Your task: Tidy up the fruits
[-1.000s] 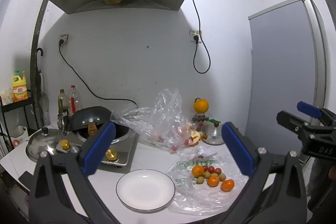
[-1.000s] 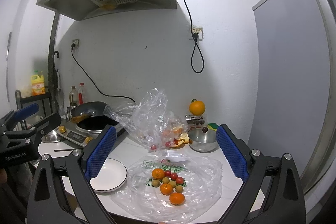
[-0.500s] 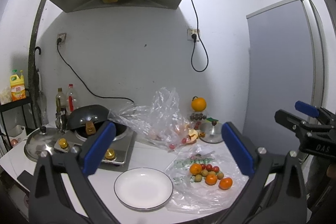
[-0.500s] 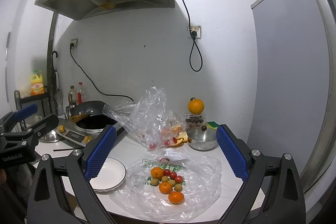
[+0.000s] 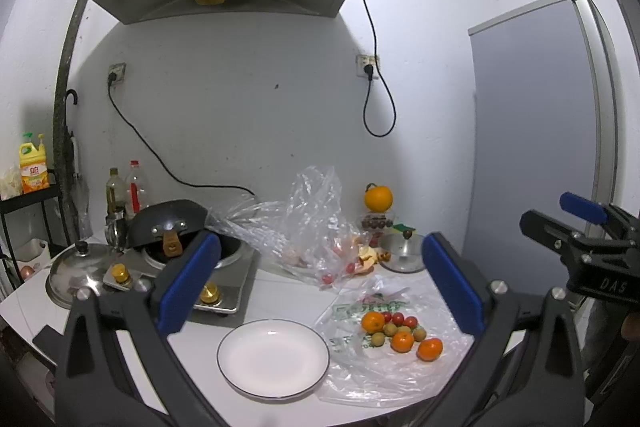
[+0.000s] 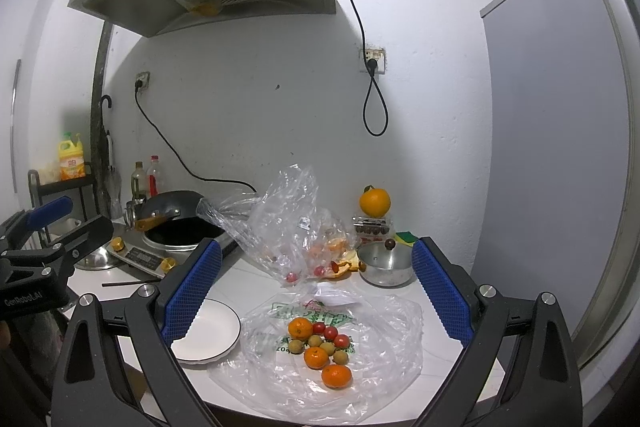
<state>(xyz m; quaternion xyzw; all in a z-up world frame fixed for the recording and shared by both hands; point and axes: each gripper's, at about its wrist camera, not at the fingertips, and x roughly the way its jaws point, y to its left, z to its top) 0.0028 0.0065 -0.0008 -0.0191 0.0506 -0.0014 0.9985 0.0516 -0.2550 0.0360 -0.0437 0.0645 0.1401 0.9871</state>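
A small heap of fruit [image 5: 400, 331] [image 6: 320, 345] lies on a flat clear plastic bag [image 5: 384, 367] [image 6: 384, 343]: three mandarins, red cherry tomatoes and several brownish longans. An empty white plate [image 5: 273, 362] [image 6: 216, 331] sits just left of the bag. My left gripper [image 5: 320, 279] hangs open above the counter, well back from plate and fruit, nothing between its blue pads. My right gripper [image 6: 316, 279] is likewise open and empty, held above the fruit heap. Each gripper shows at the edge of the other's view.
A crumpled clear bag [image 5: 312, 227] with more fruit and peel stands behind. A steel pot [image 6: 386, 265] with an orange [image 6: 374, 202] on a jar sits at the back right. A hob with a wok [image 5: 168, 227], a pot lid [image 5: 76, 267] and bottles occupy the left.
Both views have drifted slightly back and up from the counter; the plate and fruit sit a little lower and smaller. Both grippers stay open and empty.
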